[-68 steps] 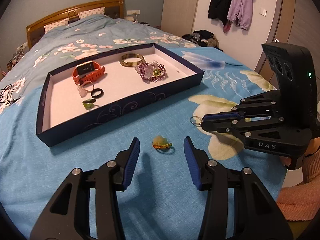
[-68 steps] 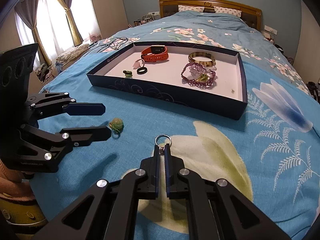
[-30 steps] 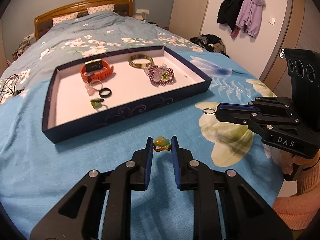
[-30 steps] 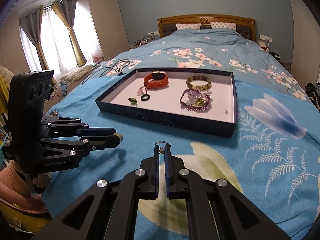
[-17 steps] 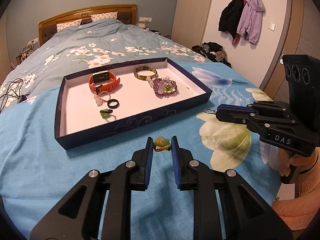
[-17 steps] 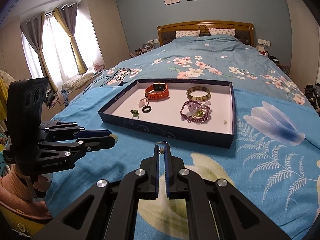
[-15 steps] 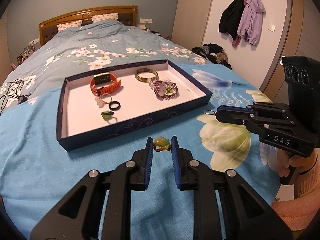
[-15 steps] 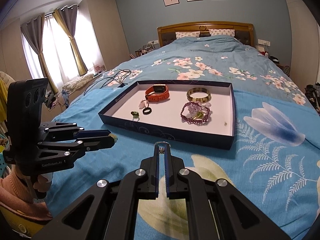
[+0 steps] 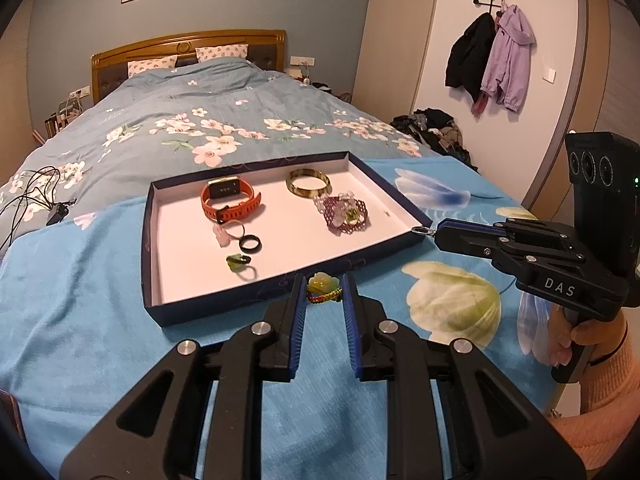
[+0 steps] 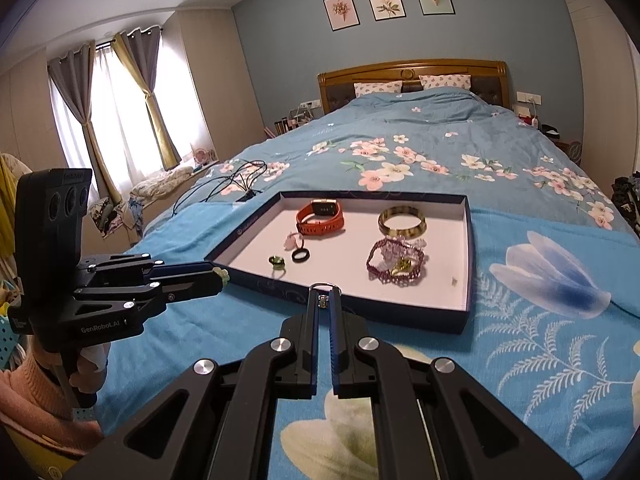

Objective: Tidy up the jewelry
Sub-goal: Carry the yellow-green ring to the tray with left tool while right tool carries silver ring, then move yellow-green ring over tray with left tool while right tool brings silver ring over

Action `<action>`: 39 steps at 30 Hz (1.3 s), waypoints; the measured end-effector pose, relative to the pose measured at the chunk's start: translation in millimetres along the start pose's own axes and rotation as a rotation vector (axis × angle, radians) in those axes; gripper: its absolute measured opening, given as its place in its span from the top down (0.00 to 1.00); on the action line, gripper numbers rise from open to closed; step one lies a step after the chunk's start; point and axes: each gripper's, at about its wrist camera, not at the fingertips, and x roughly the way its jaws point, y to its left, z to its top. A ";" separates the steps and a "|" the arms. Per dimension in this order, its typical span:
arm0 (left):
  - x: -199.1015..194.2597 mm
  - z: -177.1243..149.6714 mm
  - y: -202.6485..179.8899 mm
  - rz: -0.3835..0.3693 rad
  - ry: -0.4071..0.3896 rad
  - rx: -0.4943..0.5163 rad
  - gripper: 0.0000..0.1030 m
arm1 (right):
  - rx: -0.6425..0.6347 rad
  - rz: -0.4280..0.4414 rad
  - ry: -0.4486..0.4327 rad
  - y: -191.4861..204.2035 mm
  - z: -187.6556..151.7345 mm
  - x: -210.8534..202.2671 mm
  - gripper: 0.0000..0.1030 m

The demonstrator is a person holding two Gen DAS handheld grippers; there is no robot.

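My left gripper [image 9: 323, 293] is shut on a pale green flower ring [image 9: 322, 287] with a red-yellow band, held above the bed just before the near wall of the dark blue tray [image 9: 208, 303]. My right gripper [image 10: 324, 297] is shut on a small silver ring [image 10: 325, 287], held near the tray's [image 10: 404, 309] front wall; it also shows in the left wrist view [image 9: 436, 233] beside the tray's right corner. The tray holds an orange watch [image 9: 230, 200], a gold bangle [image 9: 308, 184], a purple bracelet [image 9: 345, 216], a black ring [image 9: 250, 244], a pink ring [image 9: 222, 235] and a green ring [image 9: 237, 262].
The tray lies on a blue floral bedspread [image 9: 80, 272]. Black cables [image 9: 32, 200] lie on the bed at the left. A wooden headboard [image 10: 412, 76] is at the far end. Clothes are piled on the floor [image 9: 436, 128] to the right, coats [image 9: 490, 60] hang above.
Both grippers have risen and moved closer to the tray, each still holding its ring. Earlier, the left gripper closed on the green flower ring and lifted it off the bedspread.
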 end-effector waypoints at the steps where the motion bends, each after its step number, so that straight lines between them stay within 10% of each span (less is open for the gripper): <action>1: -0.6 0.9 0.2 0.002 -0.003 0.000 0.82 | 0.001 0.001 -0.005 -0.1 1.2 0.2 0.97; 39: -5.6 27.9 8.4 0.061 -0.074 -0.001 0.82 | 0.016 0.029 -0.064 -2.3 27.0 12.0 0.97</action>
